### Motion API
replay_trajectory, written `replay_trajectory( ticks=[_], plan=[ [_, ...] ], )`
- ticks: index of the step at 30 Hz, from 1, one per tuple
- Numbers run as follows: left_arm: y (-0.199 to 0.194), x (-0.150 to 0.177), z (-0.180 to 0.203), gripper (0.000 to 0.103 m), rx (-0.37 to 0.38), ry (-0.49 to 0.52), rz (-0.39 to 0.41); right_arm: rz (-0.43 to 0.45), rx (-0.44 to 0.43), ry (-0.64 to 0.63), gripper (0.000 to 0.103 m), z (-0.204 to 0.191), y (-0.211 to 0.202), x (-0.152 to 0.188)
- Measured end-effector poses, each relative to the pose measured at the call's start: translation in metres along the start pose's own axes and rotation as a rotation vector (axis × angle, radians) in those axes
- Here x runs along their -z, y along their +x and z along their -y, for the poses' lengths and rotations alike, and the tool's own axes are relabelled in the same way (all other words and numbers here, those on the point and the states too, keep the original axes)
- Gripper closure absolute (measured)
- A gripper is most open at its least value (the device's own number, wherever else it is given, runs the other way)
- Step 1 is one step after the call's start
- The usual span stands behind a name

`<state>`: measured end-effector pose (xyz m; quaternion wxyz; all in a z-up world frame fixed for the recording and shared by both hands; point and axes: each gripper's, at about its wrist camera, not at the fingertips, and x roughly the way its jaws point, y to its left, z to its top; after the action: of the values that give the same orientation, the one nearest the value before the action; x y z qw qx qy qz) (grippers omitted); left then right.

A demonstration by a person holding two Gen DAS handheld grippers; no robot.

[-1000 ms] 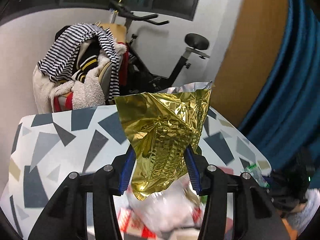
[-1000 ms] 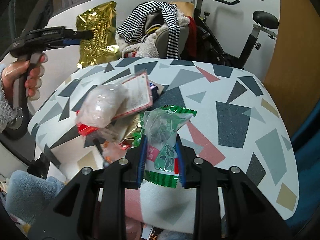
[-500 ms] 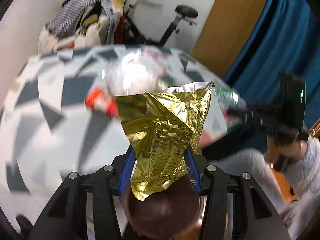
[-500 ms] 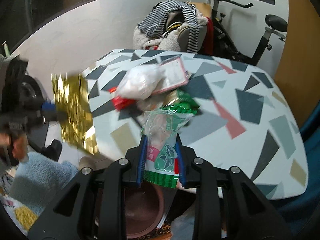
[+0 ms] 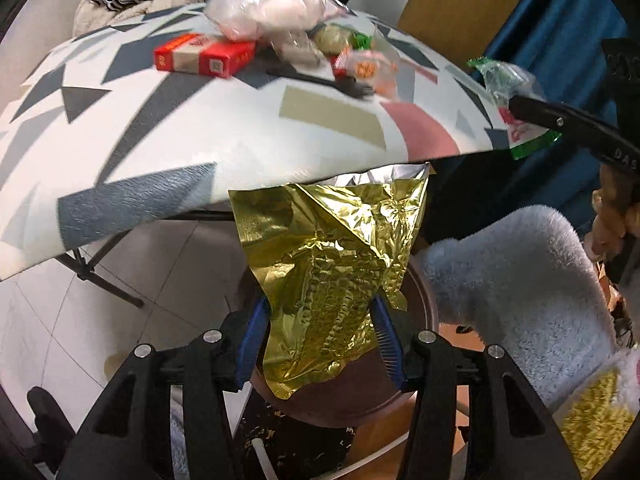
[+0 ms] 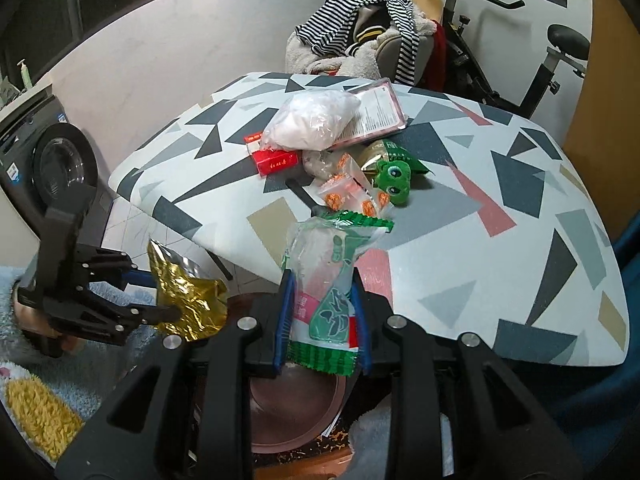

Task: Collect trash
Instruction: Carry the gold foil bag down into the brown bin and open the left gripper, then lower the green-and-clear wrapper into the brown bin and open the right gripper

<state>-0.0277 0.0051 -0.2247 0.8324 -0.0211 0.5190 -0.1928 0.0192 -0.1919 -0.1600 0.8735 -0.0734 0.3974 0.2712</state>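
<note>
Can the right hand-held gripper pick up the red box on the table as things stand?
Probably not yet. The right hand-held gripper is shut on the green wrapper, held over the brown bin below the table edge. The red box lies partly under the white bag.

**A lived-in room at home**

An exercise bike [image 6: 532, 60] stands by the white wall, beside a chair heaped with striped clothes [image 6: 360, 28]. A front-loading washing machine [image 6: 52, 160] sits at the left. Snack packets litter a table [image 6: 500, 264] with a geometric-patterned top, over a tiled floor [image 5: 60, 320].
</note>
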Motion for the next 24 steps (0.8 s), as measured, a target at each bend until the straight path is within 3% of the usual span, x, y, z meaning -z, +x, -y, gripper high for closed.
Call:
replay_trajectory(
  ticks=[3, 6, 10, 19, 24],
  plan=[
    [0.007, -0.002, 0.004, 0.048, 0.006, 0.011, -0.007, -0.014, 0.004, 0.011, 0.074, 0.002, 0.002, 0.006],
    [0.01, -0.002, 0.006, 0.027, 0.026, 0.007, 0.0, -0.023, 0.004, 0.02, 0.074, 0.003, 0.004, 0.011],
    [0.008, 0.0, 0.008, 0.019, 0.013, 0.031, 0.005, -0.017, -0.009, 0.037, 0.073, 0.004, 0.006, 0.018],
    [-0.021, 0.003, 0.0, 0.006, -0.065, 0.046, 0.083, -0.06, -0.086, -0.001, 0.072, -0.013, 0.028, 0.041],
    [-0.04, 0.01, -0.005, 0.006, -0.09, 0.05, 0.142, -0.089, -0.118, -0.037, 0.071, -0.029, 0.046, 0.046]
  ],
)
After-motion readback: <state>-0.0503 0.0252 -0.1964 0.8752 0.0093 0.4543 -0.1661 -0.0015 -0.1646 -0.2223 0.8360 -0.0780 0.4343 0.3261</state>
